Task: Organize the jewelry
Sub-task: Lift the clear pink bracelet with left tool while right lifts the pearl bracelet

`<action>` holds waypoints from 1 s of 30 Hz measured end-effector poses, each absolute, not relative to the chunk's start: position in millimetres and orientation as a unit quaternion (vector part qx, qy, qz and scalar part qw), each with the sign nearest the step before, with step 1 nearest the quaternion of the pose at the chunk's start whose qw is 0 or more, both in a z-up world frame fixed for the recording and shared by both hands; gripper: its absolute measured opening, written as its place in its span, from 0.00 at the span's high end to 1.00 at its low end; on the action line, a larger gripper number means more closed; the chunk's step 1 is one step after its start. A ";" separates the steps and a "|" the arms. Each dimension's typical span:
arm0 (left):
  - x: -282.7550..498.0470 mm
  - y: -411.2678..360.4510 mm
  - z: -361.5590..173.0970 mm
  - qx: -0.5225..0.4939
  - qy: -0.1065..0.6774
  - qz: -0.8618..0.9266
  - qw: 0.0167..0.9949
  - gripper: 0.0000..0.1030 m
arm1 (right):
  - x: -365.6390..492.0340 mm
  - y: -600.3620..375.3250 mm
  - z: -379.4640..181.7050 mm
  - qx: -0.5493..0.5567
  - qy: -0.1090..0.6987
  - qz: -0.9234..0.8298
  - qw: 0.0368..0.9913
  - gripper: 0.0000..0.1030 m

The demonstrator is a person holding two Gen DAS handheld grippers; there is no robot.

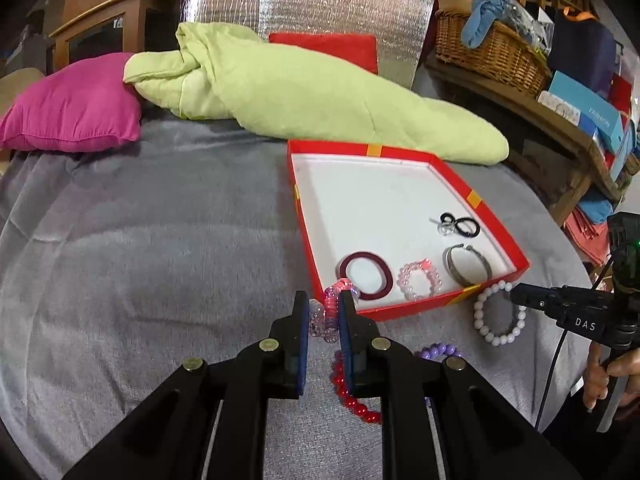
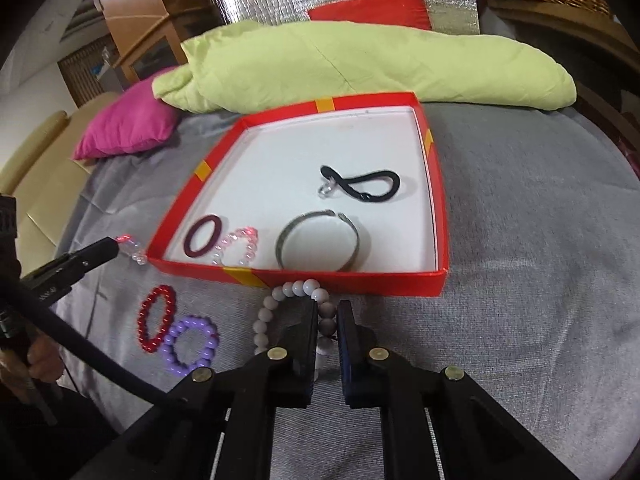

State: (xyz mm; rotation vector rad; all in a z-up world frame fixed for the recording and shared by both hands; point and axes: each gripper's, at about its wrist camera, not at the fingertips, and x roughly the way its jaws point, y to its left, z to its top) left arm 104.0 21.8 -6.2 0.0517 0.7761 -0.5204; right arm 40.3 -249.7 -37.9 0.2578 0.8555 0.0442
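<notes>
My left gripper (image 1: pixel 323 300) is shut on a pink-and-clear bead bracelet (image 1: pixel 326 318), held just above the grey bedspread at the near left corner of the red box (image 1: pixel 368 148). My right gripper (image 2: pixel 328 308) is shut on a white bead bracelet (image 2: pixel 280 294) lying against the box's (image 2: pixel 340 280) front wall. Inside the box lie a maroon hair tie (image 1: pixel 366 276), a pink bead bracelet (image 1: pixel 420 280), a silver bangle (image 2: pixel 318 240) and a black hair tie (image 2: pixel 368 188). A red bead bracelet (image 2: pixel 156 318) and a purple one (image 2: pixel 192 344) rest on the bedspread.
A rolled green quilt (image 1: pixel 320 104) lies behind the box, with a magenta pillow (image 1: pixel 72 116) to its left and a red cushion (image 1: pixel 328 50) behind. A wooden shelf with a wicker basket (image 1: pixel 488 52) stands at the right. A hand (image 1: pixel 604 376) holds the right gripper.
</notes>
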 end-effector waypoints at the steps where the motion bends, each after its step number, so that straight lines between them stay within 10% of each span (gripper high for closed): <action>1: 103.5 21.9 -5.2 0.024 0.371 -0.252 0.894 0.85 | 39.9 -249.6 -36.5 0.128 0.411 0.026 0.902 0.90; 30: 93.3 -5.1 10.9 0.027 0.344 -0.285 0.895 0.85 | 30.5 -249.3 4.4 0.175 0.319 0.081 0.928 0.90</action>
